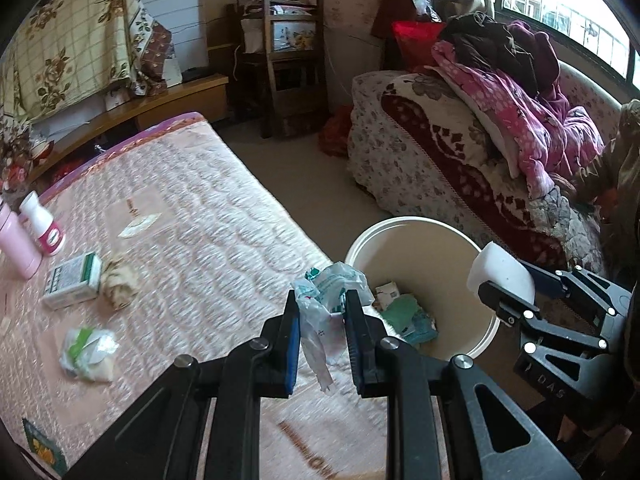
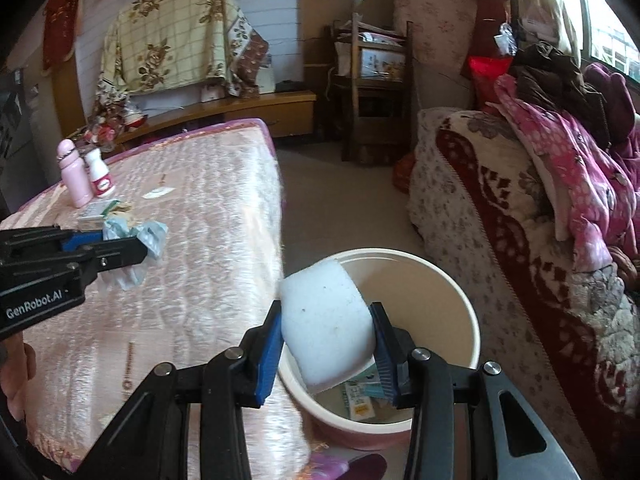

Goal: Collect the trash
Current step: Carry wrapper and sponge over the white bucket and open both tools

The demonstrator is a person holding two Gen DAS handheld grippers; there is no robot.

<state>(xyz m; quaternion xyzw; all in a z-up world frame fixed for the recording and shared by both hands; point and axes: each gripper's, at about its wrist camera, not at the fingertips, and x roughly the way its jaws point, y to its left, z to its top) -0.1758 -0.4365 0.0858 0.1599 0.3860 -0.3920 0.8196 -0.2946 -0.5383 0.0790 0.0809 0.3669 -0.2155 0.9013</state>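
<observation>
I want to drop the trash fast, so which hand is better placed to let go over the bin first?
Right. The right gripper holds the white foam over the bin; the left gripper's plastic wrapper looks short of the rim.

I count two bottles standing on the bed: one pink bottle (image 1: 16, 240) and one white bottle (image 1: 42, 224) with a pink label. There is one small green-and-white box (image 1: 72, 280), one crumpled brown wad (image 1: 120, 284) and one green-and-white wrapper (image 1: 86, 354). One bin (image 1: 416, 240) stands on the floor; I hold one plastic bag (image 1: 332, 300) and one white foam block (image 2: 326, 324).
</observation>
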